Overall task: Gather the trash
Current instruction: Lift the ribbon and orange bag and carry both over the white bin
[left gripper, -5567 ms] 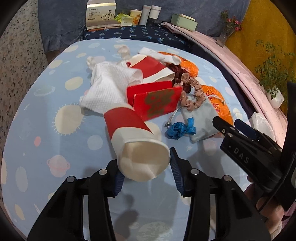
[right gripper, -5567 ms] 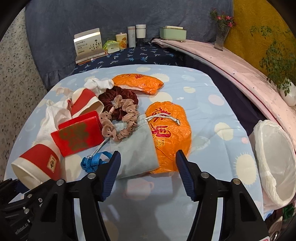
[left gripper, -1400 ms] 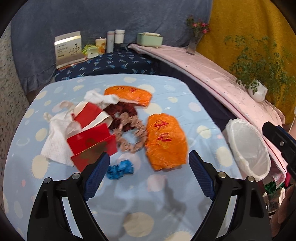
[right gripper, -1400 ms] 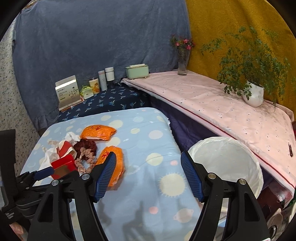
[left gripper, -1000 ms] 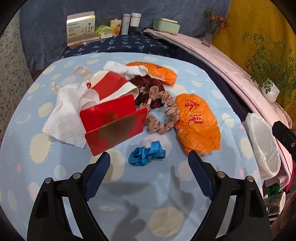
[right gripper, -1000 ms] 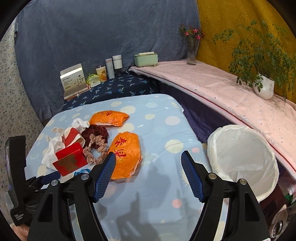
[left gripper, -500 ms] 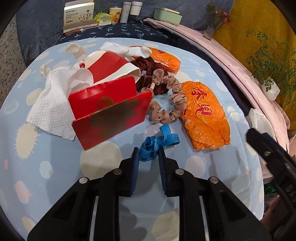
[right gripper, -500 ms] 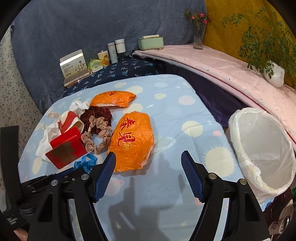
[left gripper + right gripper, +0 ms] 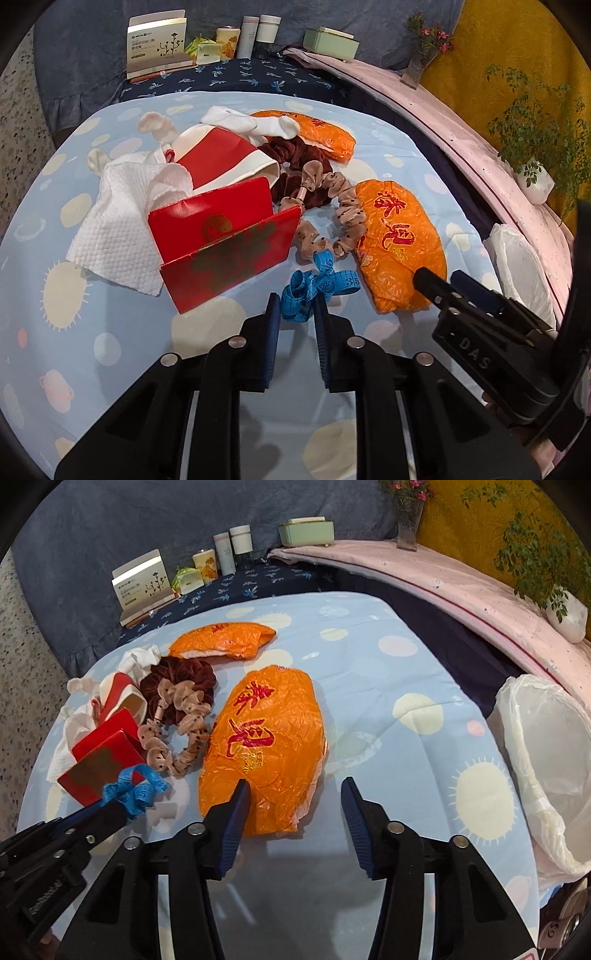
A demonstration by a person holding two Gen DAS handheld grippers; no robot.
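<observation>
The left claw point(image 9: 297, 312) is nearly closed, its blue pads pressed on the near end of the blue measuring tape point(image 9: 321, 284), which lies bunched on the counter point(image 9: 110, 332) covered in a light-blue dotted cloth. The tape lies just in front of the red folded card point(image 9: 225, 243) and just left of the large orange bag point(image 9: 399, 240).

The right claw point(image 9: 295, 805) is about half open; its jaws have just been closing. Its left pad overlaps the near edge of the large orange bag, while its right pad stands clear of the bag over bare cloth. No pad-to-bag contact can be confirmed.

Relative to the large orange bag: the beige dotted scrunchie point(image 9: 173, 727) touches its left edge; the maroon scrunchie point(image 9: 181, 679) lies behind the beige one; a second orange bag point(image 9: 221, 640) lies beyond it; the white-lined bin point(image 9: 546, 760) stands well to its right, off the counter edge.
</observation>
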